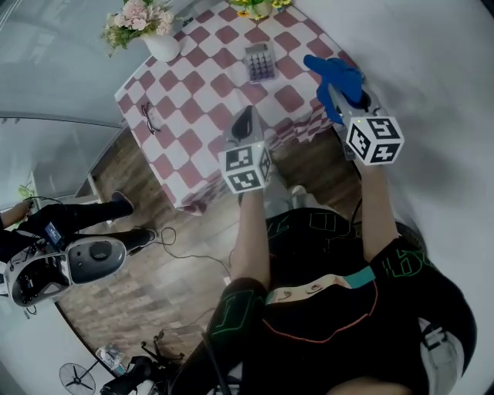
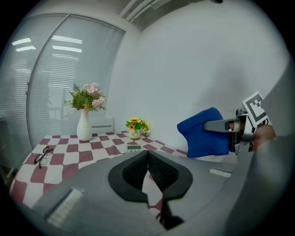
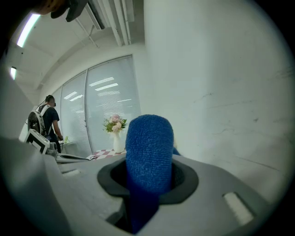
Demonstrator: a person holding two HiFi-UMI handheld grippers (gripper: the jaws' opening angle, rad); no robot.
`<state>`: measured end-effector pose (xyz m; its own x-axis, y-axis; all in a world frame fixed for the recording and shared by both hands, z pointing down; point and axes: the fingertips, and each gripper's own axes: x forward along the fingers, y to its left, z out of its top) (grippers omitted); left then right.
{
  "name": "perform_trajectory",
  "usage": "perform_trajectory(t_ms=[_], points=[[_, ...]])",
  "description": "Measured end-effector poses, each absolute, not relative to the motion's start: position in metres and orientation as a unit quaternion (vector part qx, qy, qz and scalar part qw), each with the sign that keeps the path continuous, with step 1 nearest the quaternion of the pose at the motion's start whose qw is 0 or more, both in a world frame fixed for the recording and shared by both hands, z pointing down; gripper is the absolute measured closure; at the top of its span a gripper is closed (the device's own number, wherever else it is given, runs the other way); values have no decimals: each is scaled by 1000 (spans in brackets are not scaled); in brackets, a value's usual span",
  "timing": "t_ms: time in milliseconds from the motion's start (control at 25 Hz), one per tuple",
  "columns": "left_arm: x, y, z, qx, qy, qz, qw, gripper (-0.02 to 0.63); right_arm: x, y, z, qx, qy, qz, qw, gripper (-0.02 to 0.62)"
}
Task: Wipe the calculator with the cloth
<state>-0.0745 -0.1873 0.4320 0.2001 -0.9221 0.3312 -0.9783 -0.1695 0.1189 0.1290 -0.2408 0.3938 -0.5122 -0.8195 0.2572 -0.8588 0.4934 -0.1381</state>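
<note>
Blue cloth: it is bunching up out of the right gripper, well above the tabletop's edge; in the right gripper view the cloth is filling the middle of the frame.
Right gripper claw: its jaws are clamping on the cloth, which is keeping them a little apart.
Left gripper: it is hovering over the near edge of the table, at about 8 o'clock from the cloth.
Left gripper claw: its pads are pressing together at the tips, gripping nothing.
Calculator: it is lying flat on the table, untouched, at about 12 o'clock from the left gripper and between 9 and 10 o'clock from the cloth.
Table: it is wearing a red-and-white checked cover.
White vase of pink flowers: it is standing at 9 o'clock from the calculator.
Glasses: they are lying at 8 o'clock from the calculator.
Yellow flowers: they are sitting at 12 o'clock from the calculator.
</note>
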Motion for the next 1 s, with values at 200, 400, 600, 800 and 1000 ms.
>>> perform_trajectory(t_ms=[200,400,600,800,1000], points=[[-66,-216,443,769,-612,91,159,595,126,-266,400,487,-861,123,86,482],[-72,-250,446,770,-609,93,164,595,119,-299,402,486,-860,126,97,482],[-89,-269,468,768,-605,135,158,595,92,-336,414,474,-865,129,104,482],[-120,-286,486,752,-617,149,176,595,56,-367,434,449,-876,131,120,482],[-136,-305,499,748,-616,157,191,595,33,-397,452,436,-879,133,142,482]])
